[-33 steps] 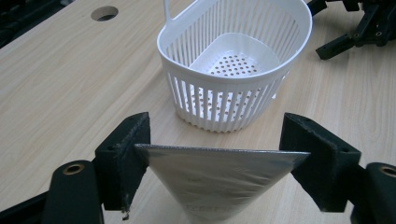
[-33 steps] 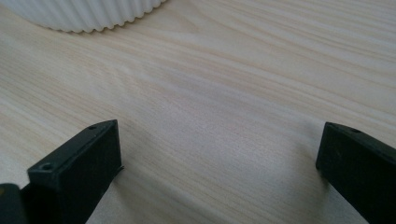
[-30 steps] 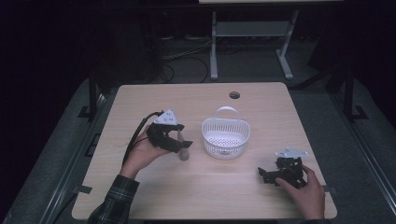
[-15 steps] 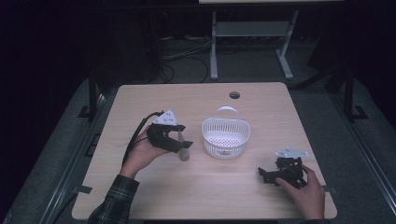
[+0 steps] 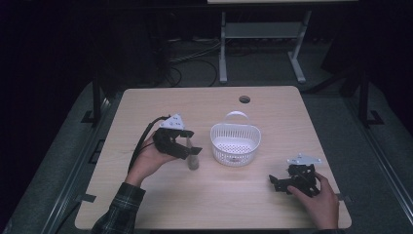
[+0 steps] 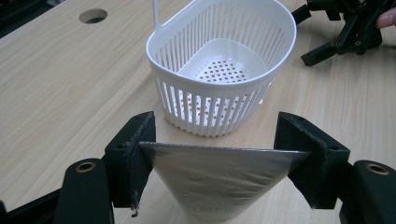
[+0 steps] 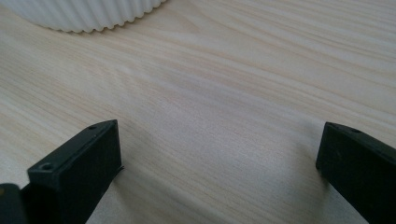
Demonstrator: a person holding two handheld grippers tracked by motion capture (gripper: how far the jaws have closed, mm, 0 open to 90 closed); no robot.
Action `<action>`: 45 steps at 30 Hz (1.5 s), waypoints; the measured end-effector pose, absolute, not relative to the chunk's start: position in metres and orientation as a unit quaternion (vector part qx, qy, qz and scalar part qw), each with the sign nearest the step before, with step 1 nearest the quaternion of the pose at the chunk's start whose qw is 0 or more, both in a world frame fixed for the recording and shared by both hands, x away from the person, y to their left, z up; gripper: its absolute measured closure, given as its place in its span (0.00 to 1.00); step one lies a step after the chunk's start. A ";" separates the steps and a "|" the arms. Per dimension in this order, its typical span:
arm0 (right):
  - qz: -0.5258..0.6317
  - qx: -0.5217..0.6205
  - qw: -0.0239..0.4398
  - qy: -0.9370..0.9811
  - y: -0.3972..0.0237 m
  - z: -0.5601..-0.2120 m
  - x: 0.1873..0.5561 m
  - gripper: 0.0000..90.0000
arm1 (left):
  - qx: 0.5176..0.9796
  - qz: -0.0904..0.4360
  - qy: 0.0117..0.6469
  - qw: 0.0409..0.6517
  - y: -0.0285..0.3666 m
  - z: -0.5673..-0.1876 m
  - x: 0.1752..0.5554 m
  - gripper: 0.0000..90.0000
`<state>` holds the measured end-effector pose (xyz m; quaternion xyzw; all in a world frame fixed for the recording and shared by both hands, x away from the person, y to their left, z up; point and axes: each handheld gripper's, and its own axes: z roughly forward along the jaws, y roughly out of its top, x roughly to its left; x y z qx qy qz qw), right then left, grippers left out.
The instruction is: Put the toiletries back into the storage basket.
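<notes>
Where the pale wood-grain table (image 5: 146,204) meets its dark surroundings: grey floor on the left, black metal frame legs beside the tabletop's left edge, loose cables on the floor behind. On the left half of the tabletop, left hand (image 5: 148,161) holding left gripper (image 5: 191,149), jaws clamped on the rim of a small translucent cup (image 5: 193,162) standing upright on the wood; in the left gripper view, cup (image 6: 219,179) pinched between both black pads, rim squeezed flat. Just right of the cup, at table centre, white slotted basket (image 5: 235,143) with perforated floor and upright loop handle, not touching the cup. Behind the basket, round cable hole (image 5: 244,99) near the far edge. Beyond the table, grey stand with two legs (image 5: 258,44) on the floor. At the near right corner, right hand (image 5: 319,197) resting right gripper (image 5: 273,182) low on the wood, jaws spread wide apart around bare grain.
</notes>
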<state>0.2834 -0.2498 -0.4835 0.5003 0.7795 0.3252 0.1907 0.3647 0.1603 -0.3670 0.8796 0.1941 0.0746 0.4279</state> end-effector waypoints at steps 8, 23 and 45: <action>0.325 0.501 0.192 0.779 -0.250 -0.483 0.283 0.00 | 0.881 0.079 0.190 0.426 0.156 -0.357 0.364 0.33; 0.325 0.500 0.191 0.779 -0.250 -0.484 0.283 0.00 | 0.878 0.086 0.195 0.429 0.152 -0.337 0.367 0.33; 0.325 0.501 0.191 0.779 -0.250 -0.483 0.283 0.00 | 0.874 0.088 0.205 0.432 0.145 -0.308 0.374 0.33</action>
